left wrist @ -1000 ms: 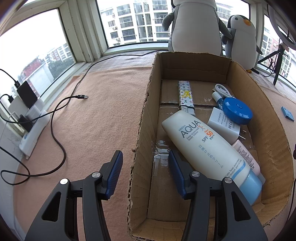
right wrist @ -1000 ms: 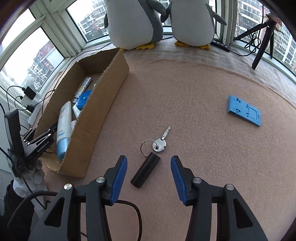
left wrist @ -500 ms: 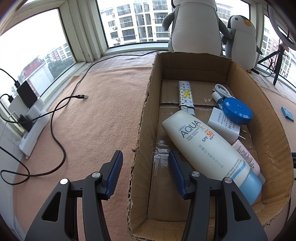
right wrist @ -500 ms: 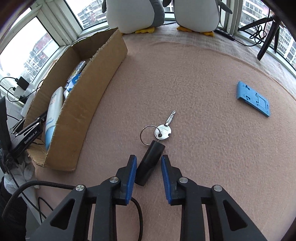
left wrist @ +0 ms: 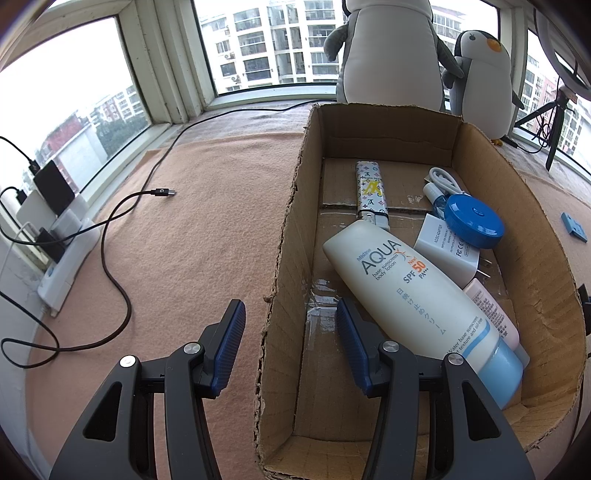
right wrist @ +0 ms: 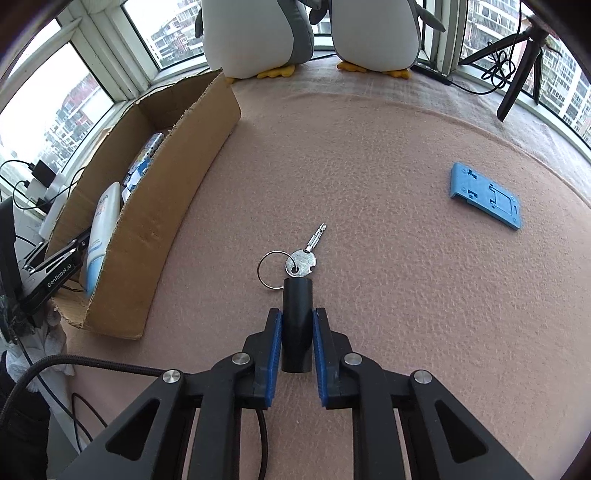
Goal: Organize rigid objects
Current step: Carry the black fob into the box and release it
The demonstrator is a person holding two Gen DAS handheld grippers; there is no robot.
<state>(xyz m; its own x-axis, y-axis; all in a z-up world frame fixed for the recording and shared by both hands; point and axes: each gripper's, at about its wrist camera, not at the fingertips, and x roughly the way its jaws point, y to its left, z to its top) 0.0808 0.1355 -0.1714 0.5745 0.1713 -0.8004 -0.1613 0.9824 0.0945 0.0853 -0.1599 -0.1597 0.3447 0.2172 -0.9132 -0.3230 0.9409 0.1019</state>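
A black cylinder key fob point(right wrist: 297, 295) with a ring and a silver key point(right wrist: 303, 260) lies on the pink felt. My right gripper point(right wrist: 297, 317) is closing on the cylinder, and its blue pads press on both sides. My left gripper point(left wrist: 290, 325) stands open astride the left wall of the cardboard box point(left wrist: 384, 136), one finger outside and one inside, and the pads are clear of the wall. In the box lie a white AQUA sunscreen tube point(left wrist: 410, 291), a patterned lighter point(left wrist: 370, 188), a white adapter point(left wrist: 445, 254) and a round blue lid point(left wrist: 474, 221).
A flat blue plastic plate point(right wrist: 485, 195) lies on the felt to the right. Two plush penguins point(right wrist: 255, 33) stand at the back by the window. A black tripod point(right wrist: 517, 74) is at the back right. A black cable point(left wrist: 122, 236) and a power strip point(left wrist: 62, 258) lie left of the box.
My right gripper has moved forward over the black cylinder and its jaws have come together on it. The cylinder now lies straight between the pads. The left gripper has not moved.
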